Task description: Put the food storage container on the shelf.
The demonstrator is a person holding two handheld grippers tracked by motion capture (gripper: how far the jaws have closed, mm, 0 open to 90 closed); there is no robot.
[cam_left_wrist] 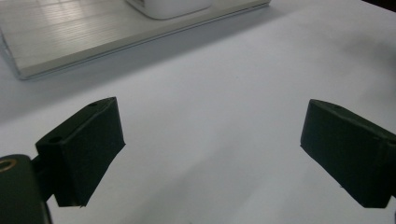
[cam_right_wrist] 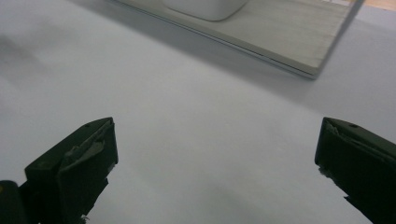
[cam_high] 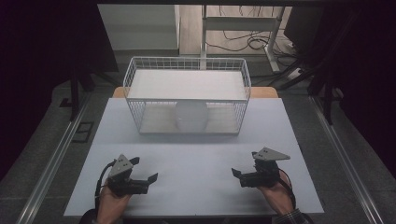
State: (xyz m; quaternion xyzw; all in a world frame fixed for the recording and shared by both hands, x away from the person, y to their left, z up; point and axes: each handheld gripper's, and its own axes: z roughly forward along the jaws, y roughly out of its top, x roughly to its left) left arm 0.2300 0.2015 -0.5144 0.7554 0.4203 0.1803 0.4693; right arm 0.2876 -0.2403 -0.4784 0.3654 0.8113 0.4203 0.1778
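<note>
A white wire rack (cam_high: 187,63) with an upper shelf stands at the far middle of the white table (cam_high: 196,186). A white rounded container (cam_high: 191,116) sits on the rack's lower board, behind the front mesh. My left gripper (cam_high: 145,169) rests near the table's front left, open and holding nothing. My right gripper (cam_high: 243,163) rests at the front right, also open with nothing in it. In the left gripper view the gripper (cam_left_wrist: 212,154) has its jaws wide apart over bare table, with the container (cam_left_wrist: 168,7) far ahead. The right gripper (cam_right_wrist: 217,163) faces the same container (cam_right_wrist: 205,7).
The rack's pale base board (cam_left_wrist: 93,32) (cam_right_wrist: 280,37) lies flat on the table ahead of both grippers. Metal rails (cam_high: 51,163) run along both sides of the table. Beyond the rack are a white frame (cam_high: 243,23) and cables on the floor.
</note>
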